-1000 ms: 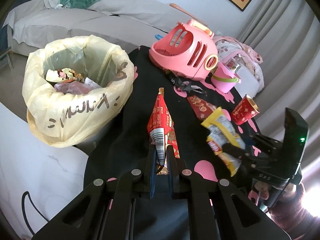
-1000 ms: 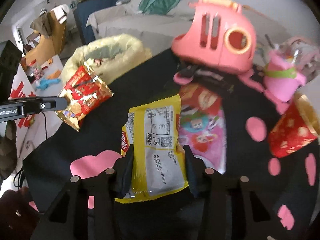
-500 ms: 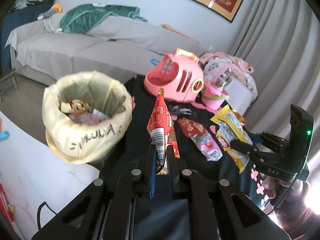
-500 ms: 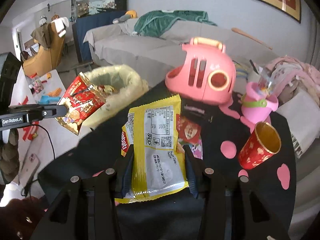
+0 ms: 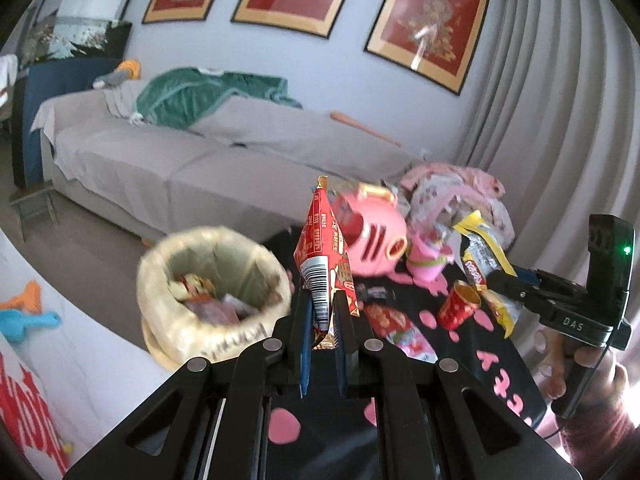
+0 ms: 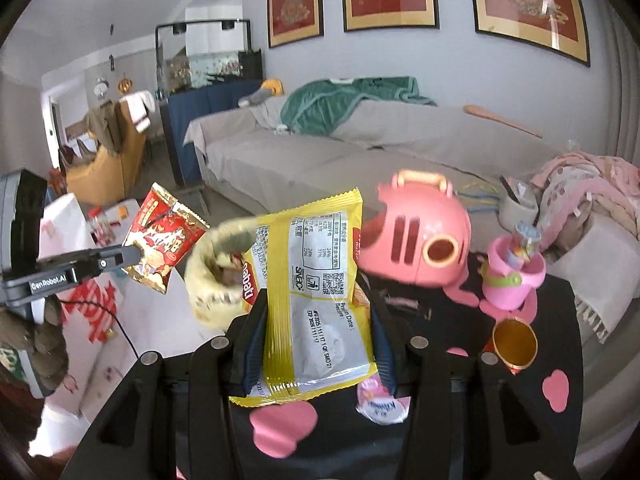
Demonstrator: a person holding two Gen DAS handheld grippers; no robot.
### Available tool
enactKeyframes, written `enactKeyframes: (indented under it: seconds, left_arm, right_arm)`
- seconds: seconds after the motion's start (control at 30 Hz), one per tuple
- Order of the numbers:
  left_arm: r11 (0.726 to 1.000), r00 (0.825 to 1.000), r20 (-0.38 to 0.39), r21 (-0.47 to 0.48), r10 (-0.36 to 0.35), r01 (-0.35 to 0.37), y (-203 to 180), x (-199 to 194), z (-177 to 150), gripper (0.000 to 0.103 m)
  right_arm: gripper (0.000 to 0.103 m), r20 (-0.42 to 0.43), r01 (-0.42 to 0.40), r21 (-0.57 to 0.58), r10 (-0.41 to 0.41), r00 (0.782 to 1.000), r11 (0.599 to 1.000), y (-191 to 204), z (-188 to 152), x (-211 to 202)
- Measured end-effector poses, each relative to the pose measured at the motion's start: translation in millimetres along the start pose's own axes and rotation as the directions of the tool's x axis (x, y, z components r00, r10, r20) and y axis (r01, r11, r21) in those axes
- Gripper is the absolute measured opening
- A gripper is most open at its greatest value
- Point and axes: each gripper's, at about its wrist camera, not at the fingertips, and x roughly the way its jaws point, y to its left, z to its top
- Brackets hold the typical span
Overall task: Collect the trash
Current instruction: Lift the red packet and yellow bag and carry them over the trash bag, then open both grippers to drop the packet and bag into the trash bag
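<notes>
Over black table (image 5: 320, 436), 2 tongs pinch wrappers.

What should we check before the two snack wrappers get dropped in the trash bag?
1. Left gripper pinching red wrapper: ok.
2. Right gripper clamping yellow wrapper: ok.
3. Trash bag mouth open: ok.
4. Room left in the bag: ok, trash sits low.
5. Wrappers directly above the bag: cannot tell.
6. Trash left on the black cloth: not ok, red cup and a pink packet remain.
</notes>
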Motion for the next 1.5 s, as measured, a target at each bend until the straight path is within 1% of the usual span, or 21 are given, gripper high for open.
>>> enactKeyframes:
  seconds: [0.17,0.23,0.3,0.4,0.47,0.63,0.7,0.77,0.83,0.9,0.97,1.03,1.13,1.17,1.27,1.37,1.47,1.5]
  left_arm:
    - [0.999,0.997,0.068,-0.024,0.048,-0.047,24,-9,21,0.01]
    - [0.997,0.995,0.078,-0.057,0.058,-0.054,39,-5,26,0.01]
    - [0.993,0.995,0.072,-0.101,0.063,-0.055,59,5,30,0.01]
    - [0.987,0.997,0.044,-0.15,0.071,-0.063,87,27,31,0.01]
    - [0.981,0.998,0.004,-0.183,0.064,-0.062,105,49,28,0.01]
    - [0.969,0.996,-0.077,-0.239,0.044,-0.061,133,103,18,0.01]
    - [0.963,0.994,-0.106,-0.265,0.026,-0.053,144,127,15,0.01]
    - [0.955,0.993,-0.12,-0.296,-0.018,-0.019,152,146,12,0.011]
    - [0.94,0.991,-0.122,-0.341,-0.056,0.011,161,160,8,0.018]
    - [0.937,0.991,-0.124,-0.35,-0.042,-0.004,168,165,6,0.043]
    - [0.933,0.993,-0.114,-0.359,-0.037,-0.007,174,167,5,0.052]
    - [0.93,0.993,-0.113,-0.367,-0.02,-0.023,181,165,4,0.052]
    - [0.928,0.994,-0.098,-0.365,0.044,-0.077,191,155,2,0.052]
    - [0.926,0.993,-0.089,-0.364,0.071,-0.099,194,150,0,0.052]
    - [0.919,0.991,-0.074,-0.37,0.115,-0.134,201,137,-3,0.052]
    - [0.912,0.988,-0.06,-0.38,0.141,-0.153,209,126,-8,0.052]
    - [0.902,0.985,-0.05,-0.397,0.164,-0.17,218,118,-13,0.052]
    - [0.9,0.985,-0.049,-0.401,0.166,-0.171,221,116,-15,0.052]
  right_arm:
    - [0.044,0.042,-0.046,0.006,0.045,0.998,0.999,13,21,0]
    - [0.044,0.048,-0.064,-0.001,0.064,0.997,0.998,20,29,6]
    - [0.044,0.047,-0.072,-0.011,0.072,0.996,0.997,28,35,17]
    - [0.044,0.031,-0.088,-0.026,0.089,0.996,0.996,37,41,37]
    - [0.044,0.018,-0.09,-0.044,0.091,0.996,0.995,42,44,52]
    - [0.044,-0.026,-0.082,-0.091,0.08,0.996,0.992,52,48,99]
    - [0.044,-0.058,-0.084,-0.099,0.079,0.995,0.991,53,49,121]
    - [0.044,-0.09,-0.088,-0.099,0.079,0.993,0.991,53,48,142]
    - [0.044,-0.118,-0.093,-0.091,0.082,0.99,0.991,50,47,159]
    - [0.044,-0.14,-0.095,-0.084,0.082,0.987,0.992,47,47,175]
    - [0.044,-0.16,-0.098,-0.079,0.084,0.983,0.992,45,47,191]
    - [0.044,-0.18,-0.103,-0.078,0.088,0.98,0.992,47,47,205]
    - [0.045,-0.211,-0.128,-0.066,0.112,0.971,0.99,55,48,231]
    - [0.045,-0.222,-0.14,-0.06,0.123,0.967,0.988,58,48,240]
    - [0.046,-0.265,-0.176,-0.035,0.16,0.951,0.984,73,47,276]
    - [0.046,-0.309,-0.193,-0.021,0.177,0.934,0.981,87,43,311]
    - [0.046,-0.349,-0.182,-0.019,0.165,0.923,0.983,98,38,337]
    - [0.047,-0.369,-0.178,-0.014,0.161,0.915,0.984,102,36,347]
